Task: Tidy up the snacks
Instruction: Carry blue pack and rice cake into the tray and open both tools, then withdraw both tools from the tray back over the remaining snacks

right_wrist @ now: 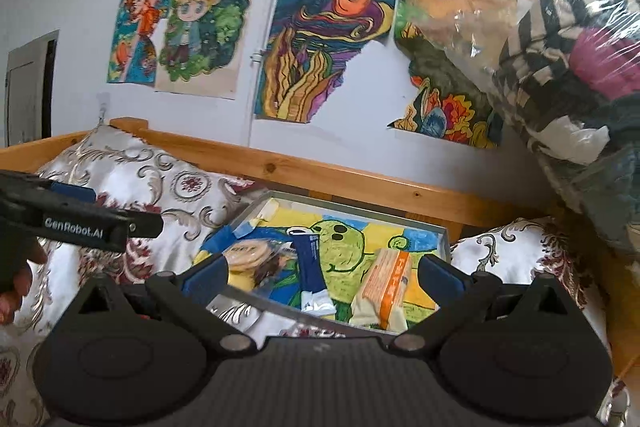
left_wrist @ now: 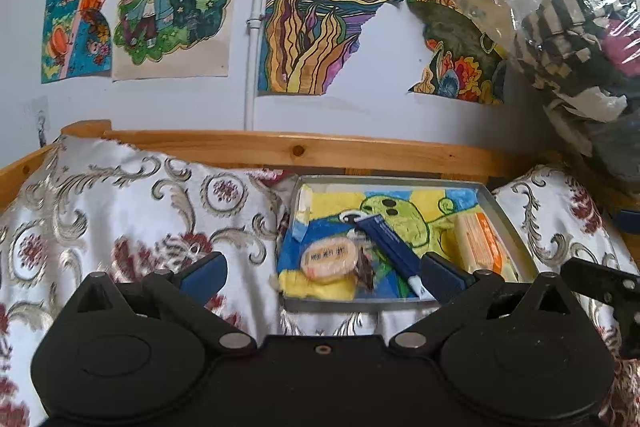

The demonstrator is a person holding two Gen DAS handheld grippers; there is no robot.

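A grey metal tray (left_wrist: 508, 223) (right_wrist: 443, 241) lined with a coloured drawing lies on the patterned cloth. In it are a round biscuit pack (left_wrist: 329, 260) (right_wrist: 247, 253), a dark blue stick pack (left_wrist: 390, 251) (right_wrist: 310, 267), a small dark wrapped snack (left_wrist: 365, 267) (right_wrist: 276, 264) and an orange-and-cream cracker pack (left_wrist: 482, 247) (right_wrist: 386, 287). My left gripper (left_wrist: 324, 277) is open with nothing between its fingers, hovering over the tray's near left part. My right gripper (right_wrist: 322, 277) is open too, just in front of the tray, empty.
A wooden rail (left_wrist: 280, 147) (right_wrist: 340, 179) runs behind the tray under a wall of drawings. A clear plastic bag of clothes (left_wrist: 576, 39) (right_wrist: 568, 75) bulges at the upper right. The left gripper's body (right_wrist: 80, 223) and a hand (right_wrist: 20, 279) show at left.
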